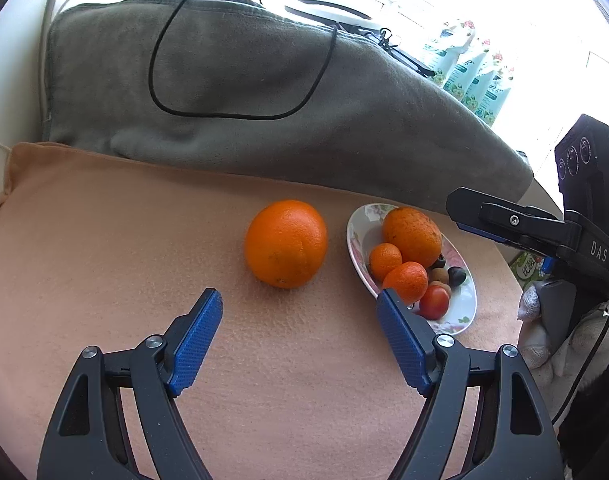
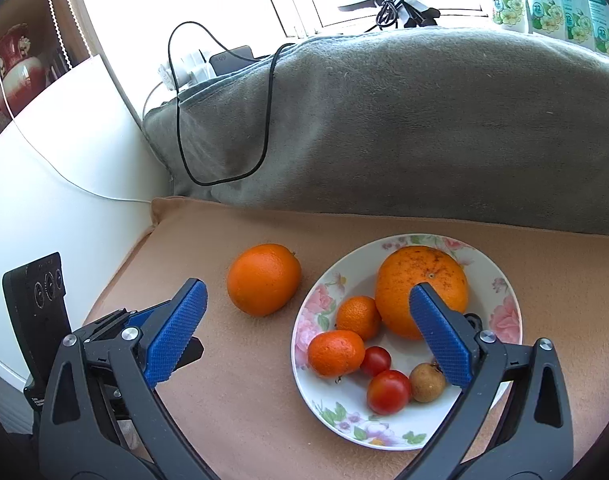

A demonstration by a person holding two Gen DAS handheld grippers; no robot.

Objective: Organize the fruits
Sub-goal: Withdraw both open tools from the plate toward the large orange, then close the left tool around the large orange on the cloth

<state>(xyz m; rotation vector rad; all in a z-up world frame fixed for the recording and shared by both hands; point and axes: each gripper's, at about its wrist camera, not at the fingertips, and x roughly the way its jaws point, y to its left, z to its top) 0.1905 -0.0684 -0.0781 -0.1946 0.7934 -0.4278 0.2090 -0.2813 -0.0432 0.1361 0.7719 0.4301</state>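
Observation:
A large orange [image 1: 286,243] [image 2: 263,278] lies alone on the peach cloth, left of a floral plate [image 1: 356,236] [image 2: 500,280]. The plate holds a bigger speckled orange [image 2: 421,288] [image 1: 411,236], two mandarins [image 2: 335,353] [image 2: 358,317], two cherry tomatoes [image 2: 388,392] [image 2: 375,361] and a small brown fruit [image 2: 426,382]. My left gripper [image 1: 300,300] is open and empty, just short of the loose orange. My right gripper [image 2: 306,292] is open and empty, over the plate's left part. It also shows at the right edge of the left wrist view [image 1: 504,224].
A grey blanket [image 1: 244,120] [image 2: 404,128] lies heaped behind the peach cloth [image 1: 104,260], with a black cable [image 1: 232,116] looped over it. A white wall panel [image 2: 64,160] stands at the left. Floral packets [image 1: 472,76] stand at the back right by the window.

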